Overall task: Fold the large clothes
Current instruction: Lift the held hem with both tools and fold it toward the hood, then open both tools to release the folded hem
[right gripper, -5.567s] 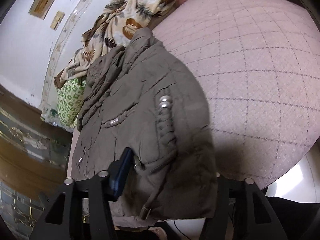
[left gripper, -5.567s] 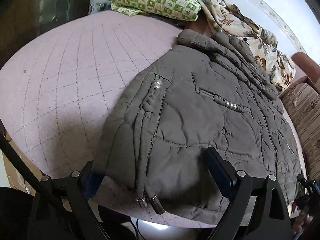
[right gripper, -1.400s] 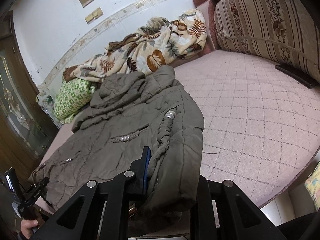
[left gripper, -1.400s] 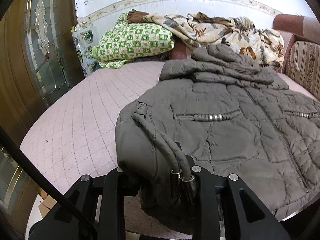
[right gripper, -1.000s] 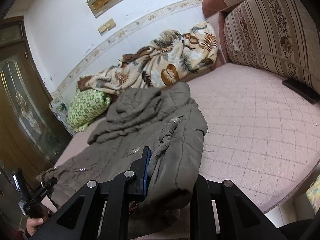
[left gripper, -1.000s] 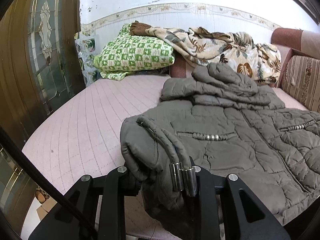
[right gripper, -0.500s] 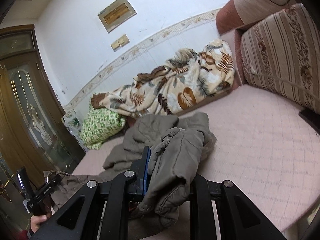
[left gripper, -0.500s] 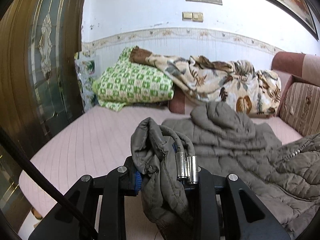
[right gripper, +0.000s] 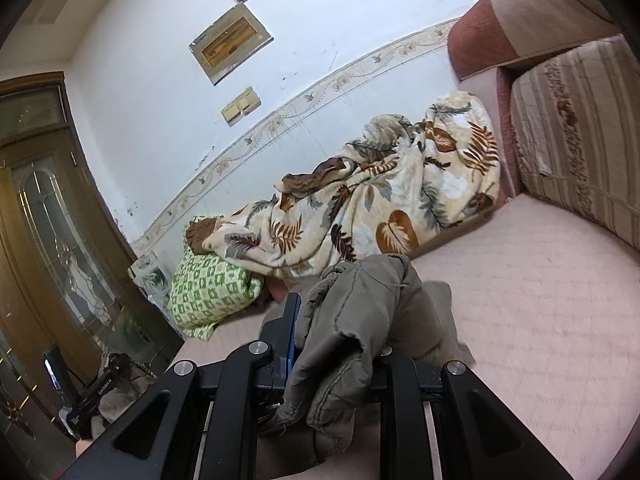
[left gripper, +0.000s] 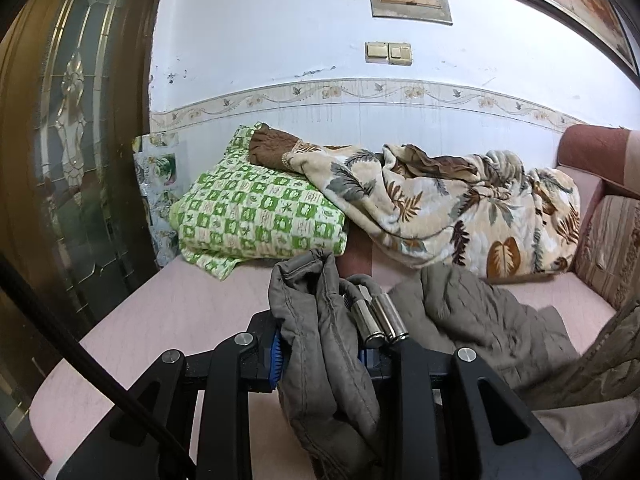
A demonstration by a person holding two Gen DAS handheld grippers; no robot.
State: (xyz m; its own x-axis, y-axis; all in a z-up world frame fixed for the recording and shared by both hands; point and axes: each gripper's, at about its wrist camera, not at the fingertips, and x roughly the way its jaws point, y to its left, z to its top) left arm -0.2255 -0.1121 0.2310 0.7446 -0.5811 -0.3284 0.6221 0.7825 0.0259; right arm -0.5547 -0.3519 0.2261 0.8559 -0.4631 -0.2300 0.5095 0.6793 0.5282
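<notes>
1. Left wrist view:
- Gripping a bunched hem corner of the grey-brown padded jacket (left gripper: 320,344) in the left gripper (left gripper: 324,354), fingers clamped tight on the quilted fabric, blue pad just showing on the left finger.
- Dangling beside the pinched fold: two metal cord ends (left gripper: 380,320), lying against the right finger.
- Trailing away to the right: the remaining jacket body, partly resting on the pink quilted bed (left gripper: 180,308), partly raised at the right edge of the picture.
- Lying well beyond, against the wall: a green checked pillow (left gripper: 256,216) and a leaf-print blanket (left gripper: 440,208).

2. Right wrist view:
- Pinching the other hem corner of the jacket in the right gripper (right gripper: 336,344), fingers closed on a thick wad of fabric spilling over and down between them.
- Showing at the lower left: the other gripper's body with a slack piece of jacket below it, near the wooden door (right gripper: 48,240).
- Showing open bed surface ahead and to the right, up to the striped cushion (right gripper: 580,140).

3. Step in hand, judging from both views:
- Carrying out the bottom-to-top fold, hem lifted off the bed by both corners, fold not yet laid.

4. Next move, as a judgement:
- Needing both corners carried level toward the hood end, kept well apart for a straight fold line.
- Needing a lowering onto the upper half before any release.
- Watching the heavy padding: likely to sag or slip in the middle.
</notes>
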